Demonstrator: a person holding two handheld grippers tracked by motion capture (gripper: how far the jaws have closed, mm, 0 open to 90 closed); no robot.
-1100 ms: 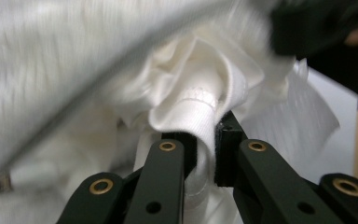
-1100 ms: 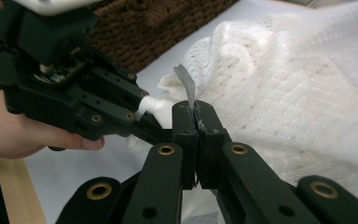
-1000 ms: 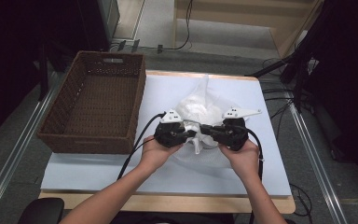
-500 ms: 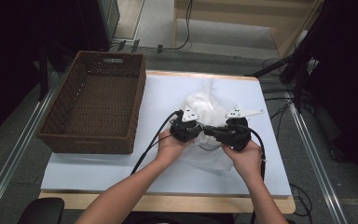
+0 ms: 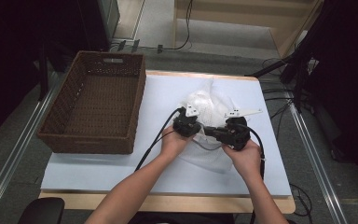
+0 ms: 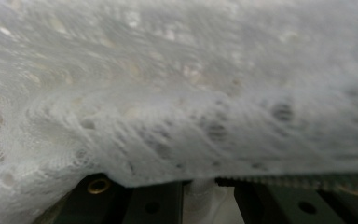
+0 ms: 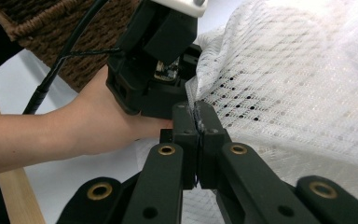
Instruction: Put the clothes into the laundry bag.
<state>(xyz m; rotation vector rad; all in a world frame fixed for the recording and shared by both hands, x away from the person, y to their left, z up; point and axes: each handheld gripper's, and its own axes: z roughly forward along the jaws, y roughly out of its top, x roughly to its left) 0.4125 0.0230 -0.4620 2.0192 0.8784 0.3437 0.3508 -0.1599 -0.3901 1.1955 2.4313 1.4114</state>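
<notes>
Left gripper (image 5: 192, 127) has shifted toward right gripper (image 5: 221, 134); both jaws clamp the white mesh cloth (image 5: 209, 105), folding under way

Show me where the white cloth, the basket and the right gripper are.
Cloth (image 5: 204, 103): high view, on its raised mesh fold behind the grippers.
Basket (image 5: 94, 143): high view, on its near woven wall.
Right gripper (image 7: 197, 122): right gripper view, where its shut jaws pinch the cloth's edge.
</notes>
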